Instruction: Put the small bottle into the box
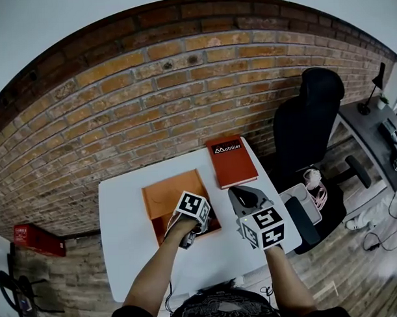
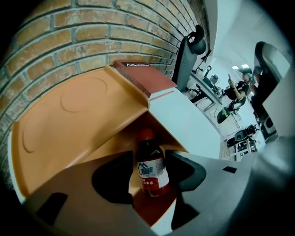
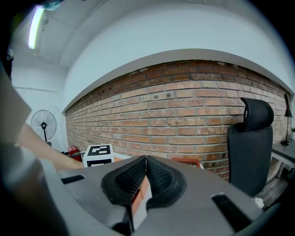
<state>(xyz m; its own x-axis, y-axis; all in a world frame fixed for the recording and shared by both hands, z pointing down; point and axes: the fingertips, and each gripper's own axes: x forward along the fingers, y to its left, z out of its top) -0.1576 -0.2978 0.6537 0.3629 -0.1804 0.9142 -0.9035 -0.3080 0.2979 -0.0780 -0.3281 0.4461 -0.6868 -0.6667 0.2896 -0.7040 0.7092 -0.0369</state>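
The left gripper [image 2: 150, 157] has its jaws spread, and between them, in the lower middle of the left gripper view, stands the small dark bottle with a red cap and white label [image 2: 151, 174]. It is upright on the floor of the open orange cardboard box [image 2: 78, 115], and daylight shows between the bottle and the right-hand pad, so we read the pads as not pressing on it. The right gripper [image 3: 145, 159] has its jaws pressed together on nothing and points at the brick wall. In the head view it sits right of centre, over the white table [image 1: 126, 235] and just beside the box.

We judge the step in hand to be the release – the bottle is already inside the box, so the task looks all but done. The next move calls for drawing the left gripper straight back and up, keeping both pads off the bottle's sides so it does not tip – it stands close to the box's near corner. The red hardback book [image 1: 231, 161] at upper centre lies well out of the way.
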